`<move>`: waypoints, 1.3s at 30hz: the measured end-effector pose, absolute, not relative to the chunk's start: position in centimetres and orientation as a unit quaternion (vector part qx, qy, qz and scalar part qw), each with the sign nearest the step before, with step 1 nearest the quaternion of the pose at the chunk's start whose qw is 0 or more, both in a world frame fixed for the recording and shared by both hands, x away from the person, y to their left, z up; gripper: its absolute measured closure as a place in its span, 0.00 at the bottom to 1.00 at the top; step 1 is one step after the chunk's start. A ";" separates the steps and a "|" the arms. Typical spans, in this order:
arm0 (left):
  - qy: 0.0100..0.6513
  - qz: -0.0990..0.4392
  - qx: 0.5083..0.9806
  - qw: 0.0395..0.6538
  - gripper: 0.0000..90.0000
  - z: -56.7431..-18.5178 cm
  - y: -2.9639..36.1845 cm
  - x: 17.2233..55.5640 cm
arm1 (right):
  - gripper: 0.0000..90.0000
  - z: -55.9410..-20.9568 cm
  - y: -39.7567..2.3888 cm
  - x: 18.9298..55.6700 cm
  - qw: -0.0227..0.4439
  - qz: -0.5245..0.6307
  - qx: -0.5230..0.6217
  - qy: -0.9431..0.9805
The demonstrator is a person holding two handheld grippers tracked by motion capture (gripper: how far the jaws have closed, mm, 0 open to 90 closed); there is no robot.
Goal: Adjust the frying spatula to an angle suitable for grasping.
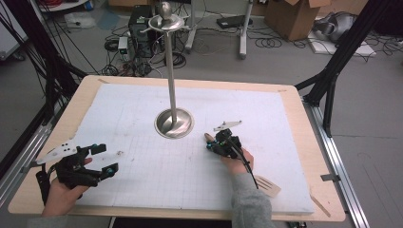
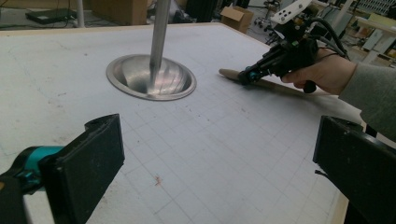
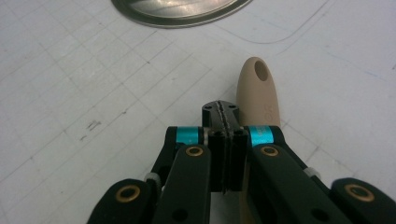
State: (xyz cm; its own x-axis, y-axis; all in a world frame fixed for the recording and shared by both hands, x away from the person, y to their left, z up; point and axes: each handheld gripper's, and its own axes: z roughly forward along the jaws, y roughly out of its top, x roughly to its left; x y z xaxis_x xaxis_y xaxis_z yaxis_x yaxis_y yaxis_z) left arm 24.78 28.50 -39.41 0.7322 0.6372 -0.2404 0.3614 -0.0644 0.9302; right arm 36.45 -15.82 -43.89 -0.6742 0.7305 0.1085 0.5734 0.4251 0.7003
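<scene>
Nearest the person's edge of the bench (image 1: 52, 142), the slotted blade of a wooden spatula (image 1: 267, 185) lies flat on the white gridded mat (image 1: 142, 161), just beside the grey sleeve (image 1: 247, 202). Its handle runs from there under the right hand (image 1: 240, 161) toward the steel stand (image 1: 173, 121), and the rounded handle end with its hanging hole pokes out just beyond the fingertips, short of the stand's dished base.

The right gripper (image 1: 212, 142) lies low over that handle, almost level with the mat and pointing toward the stand. In the right gripper view its fingers (image 3: 233, 140) are pressed flat together with nothing between them; the handle tip (image 3: 258, 91) sits just beside and beneath them, touching or nearly so, I cannot tell which. The wrist is straight, the forearm coming in from the near edge.

The left gripper (image 1: 105, 159) rests well apart from the stand, near the mat's left side, held in the left hand (image 1: 62, 192) with the palm wrapped round the body and the grey three-cornered plate uppermost. It points across the mat toward the spatula. Its fingers (image 2: 91, 156) stand wide apart and hold nothing.

Farthest out, the stand's thin pole rises upright from its base to a small hooked disc and knob.
</scene>
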 end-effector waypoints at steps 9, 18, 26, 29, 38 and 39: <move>0.349 0.117 0.718 0.590 0.03 -39.4 28.5 24.6 | 1.00 -43.9 -16.3 37.1 0.131 0.357 0.410 0.829; 0.351 0.121 0.719 0.588 0.03 -39.4 28.6 24.5 | 1.00 -43.8 -16.3 37.5 0.148 0.345 0.428 0.822; 0.352 0.121 0.718 0.589 0.03 -39.5 28.7 24.5 | 1.00 -43.8 -16.4 37.7 0.160 0.337 0.435 0.819; 0.351 0.120 0.718 0.589 0.03 -39.5 28.6 24.5 | 1.00 -43.9 -16.4 37.7 0.162 0.337 0.435 0.819; 0.353 0.118 0.719 0.587 0.03 -39.5 28.5 24.7 | 1.00 -42.9 -16.8 36.9 0.134 0.367 0.452 0.801; 0.351 0.121 0.721 0.584 0.03 -39.5 28.4 24.7 | 1.00 -42.6 -17.0 36.7 0.133 0.372 0.452 0.800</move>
State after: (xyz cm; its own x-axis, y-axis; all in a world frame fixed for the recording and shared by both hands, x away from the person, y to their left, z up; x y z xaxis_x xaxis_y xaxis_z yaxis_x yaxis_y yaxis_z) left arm 24.66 28.44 -39.50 0.7240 0.6481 -0.2362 0.3657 -0.0703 0.9281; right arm 36.67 -16.96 -42.57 -0.5562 0.8217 0.1240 0.6244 0.3148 0.7148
